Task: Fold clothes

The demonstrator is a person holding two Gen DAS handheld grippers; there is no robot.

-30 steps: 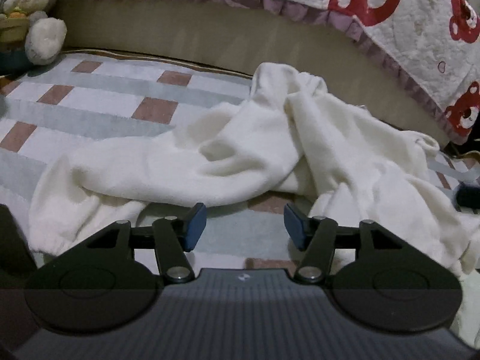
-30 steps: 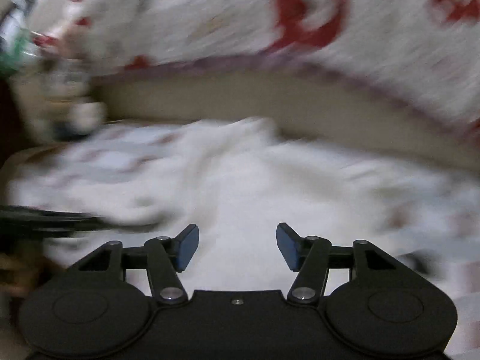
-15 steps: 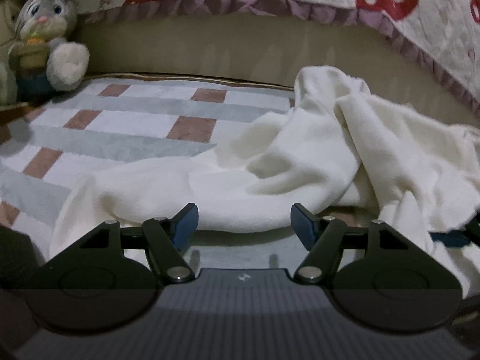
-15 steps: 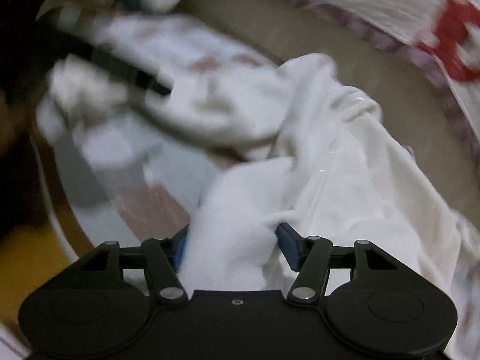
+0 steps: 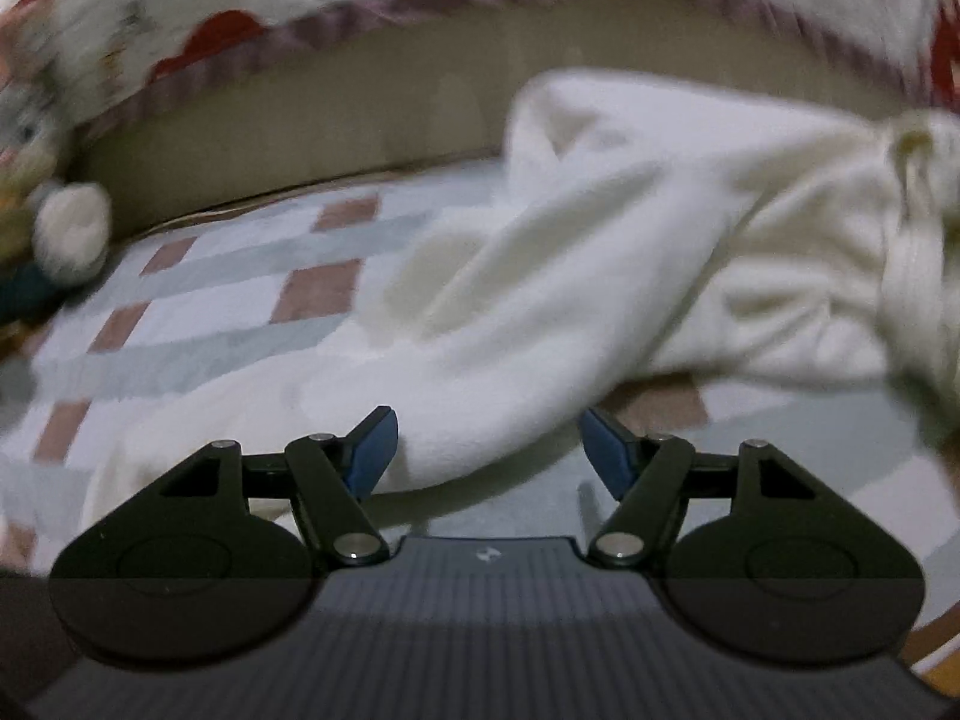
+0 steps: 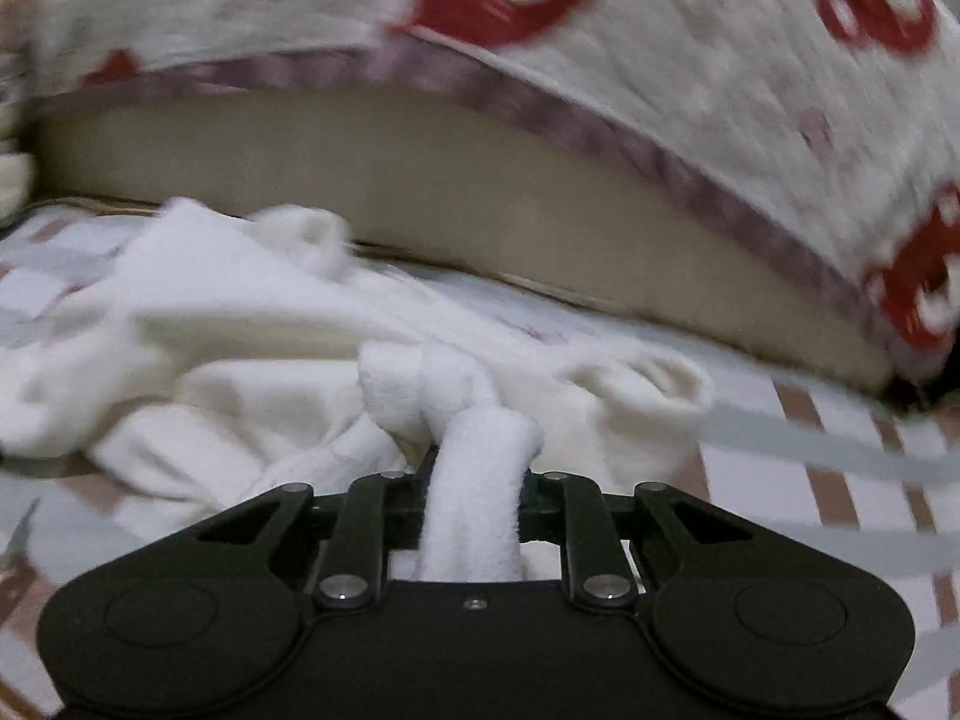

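A crumpled cream fleece garment point(image 5: 600, 252) lies on a checked grey, white and brown blanket point(image 5: 240, 312). In the left wrist view one long fold runs down to my left gripper point(image 5: 487, 426). Its jaws are opening, the fold's edge lies between the blue pads point(image 5: 372, 444), and they do not press on it. In the right wrist view my right gripper point(image 6: 474, 468) is closing on a bunched roll of the same garment point(image 6: 240, 360). The roll fills the gap and hides the pads. A cuff-like opening point(image 6: 654, 390) shows just right of the grip.
A beige padded side wall point(image 5: 360, 96) rises behind the blanket, with a white quilt with red prints and a mauve frill point(image 6: 660, 60) draped over it. A grey plush rabbit point(image 5: 54, 222) sits at the far left. Bare blanket point(image 6: 810, 438) lies right of the garment.
My right gripper has gone from open around the fleece to shut on it, and its view has swung up toward the quilt. The left gripper has moved closer, so the fold now lies between its fingers.
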